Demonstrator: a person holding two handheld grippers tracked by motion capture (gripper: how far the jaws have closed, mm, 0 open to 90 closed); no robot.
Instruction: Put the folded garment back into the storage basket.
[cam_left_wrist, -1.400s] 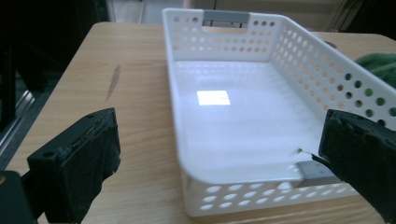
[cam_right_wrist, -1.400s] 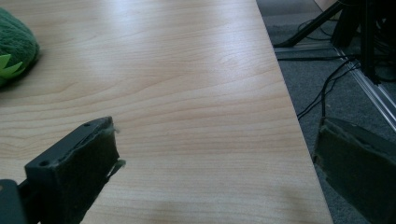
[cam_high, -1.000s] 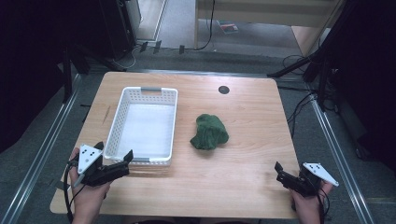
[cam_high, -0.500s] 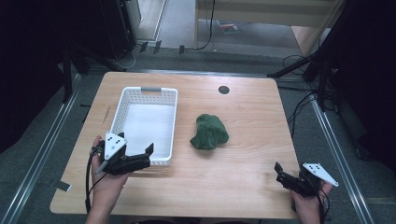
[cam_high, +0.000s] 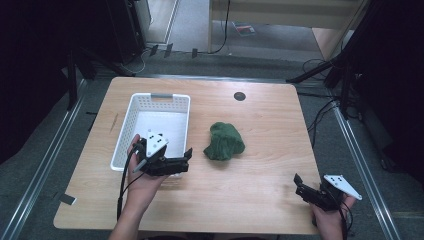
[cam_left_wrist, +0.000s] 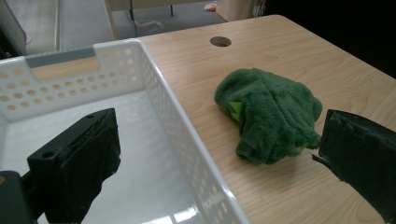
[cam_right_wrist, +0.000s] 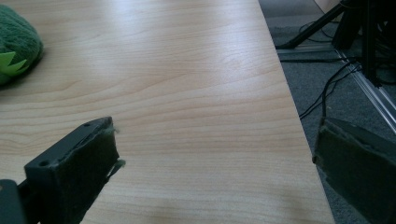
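A green plush cloth (cam_high: 224, 141) lies crumpled on the wooden table (cam_high: 260, 175), right of a white perforated basket (cam_high: 131, 116). My left gripper (cam_high: 186, 161) is open over the basket's near right corner and points right at the cloth, a short gap away. In the left gripper view the cloth (cam_left_wrist: 271, 112) sits between the spread jaws of the left gripper (cam_left_wrist: 219, 135), beyond their tips, with the basket's wall (cam_left_wrist: 177, 116) at the left. My right gripper (cam_high: 299, 185) rests open and empty near the table's front right corner. In the right gripper view its wide jaws (cam_right_wrist: 212, 135) frame bare wood, with the cloth (cam_right_wrist: 16, 39) at the far left.
The basket holds nothing. A round cable hole (cam_high: 239, 96) is in the table's far side. Metal rails (cam_high: 360, 155) and cables (cam_high: 320, 115) run along the floor to the right of the table edge.
My left gripper has moved from the table's front left corner forward and to the right, over the basket's near corner toward the cloth. The right gripper has stayed put.
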